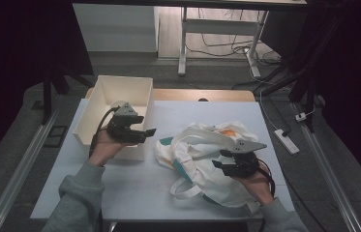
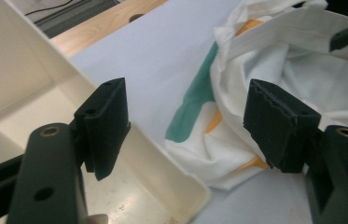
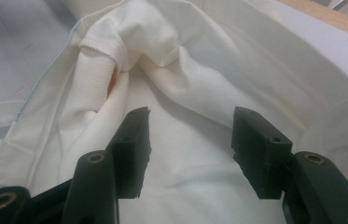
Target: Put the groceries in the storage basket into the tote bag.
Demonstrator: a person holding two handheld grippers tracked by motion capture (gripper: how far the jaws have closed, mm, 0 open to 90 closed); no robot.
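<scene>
White canvas lies crumpled on the pale table (image 1: 134, 186) as a person works over it with a pair of tongs in each hand. The tote bag (image 1: 202, 154), cream cloth printed with teal and orange patches, sits directly beneath the right tongs (image 1: 219, 159), whose jaws stand apart above its rumpled fabric with nothing caught between them. A webbing handle (image 3: 98, 86) of the bag rises just ahead and to the left of those jaws in the right gripper view. The left tongs (image 1: 150, 132) hover over the near corner of an open cream plastic bin (image 1: 120, 84), jaws wide and empty, pointed toward the bag, which lies just beyond their tips across a strip of bare table. In the left gripper view, one jaw hangs above the bin's interior and the other above the bag's folded edge. Grey sleeves enter from the table's near side.
</scene>
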